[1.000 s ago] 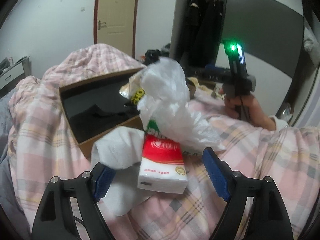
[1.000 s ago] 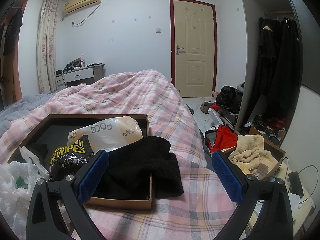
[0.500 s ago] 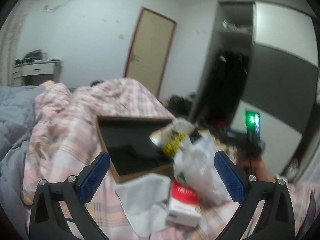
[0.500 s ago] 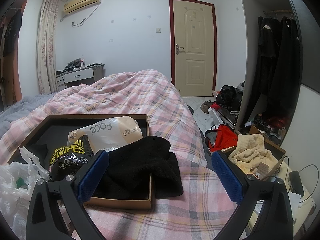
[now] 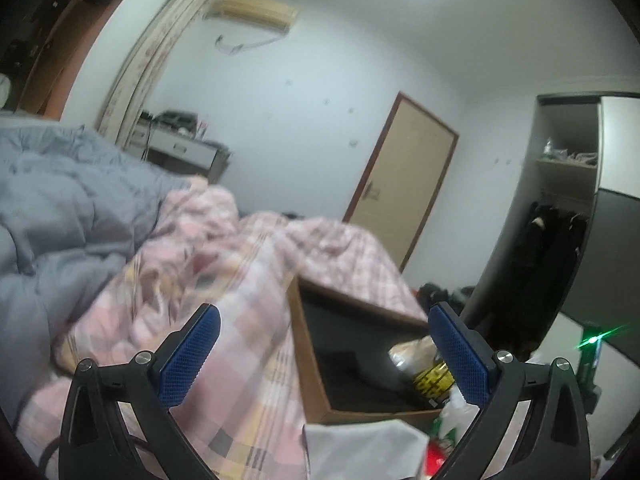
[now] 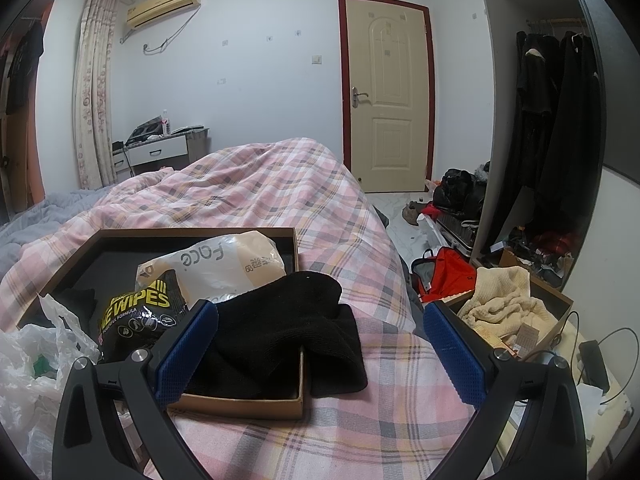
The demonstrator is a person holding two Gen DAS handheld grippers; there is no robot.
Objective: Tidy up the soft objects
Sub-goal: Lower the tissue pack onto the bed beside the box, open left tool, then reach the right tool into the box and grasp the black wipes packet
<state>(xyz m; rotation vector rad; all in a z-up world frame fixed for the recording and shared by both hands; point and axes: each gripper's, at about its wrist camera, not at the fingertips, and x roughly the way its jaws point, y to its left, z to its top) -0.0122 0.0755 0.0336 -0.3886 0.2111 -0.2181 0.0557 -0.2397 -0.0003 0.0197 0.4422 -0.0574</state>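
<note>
A shallow brown cardboard box (image 6: pixel 244 404) lies on the pink plaid quilt (image 6: pixel 280 184). In it are a black wipes pack (image 6: pixel 136 316), a white-and-tan face-tissue pack (image 6: pixel 224 264) and a black knit cloth (image 6: pixel 288 332) that hangs over the box's near right corner. My right gripper (image 6: pixel 320 356) is open and empty, low over that corner. My left gripper (image 5: pixel 326 354) is open and empty, raised and tilted up over the box (image 5: pixel 308 364). A white cloth (image 5: pixel 360 448) and a red tissue pack (image 5: pixel 438 454) show at the bottom edge of the left wrist view.
A crumpled white plastic bag (image 6: pixel 28 364) lies left of the box. A grey duvet (image 5: pixel 60 220) covers the bed's left side. Beside the bed on the right are a box with a cream towel (image 6: pixel 508 304), a red bag (image 6: pixel 448 276) and an open wardrobe (image 6: pixel 552 140).
My left gripper has lifted and swung up and to the left, so the white cloth, tissue pack and bag have dropped to the bottom edge. The right gripper has not moved.
</note>
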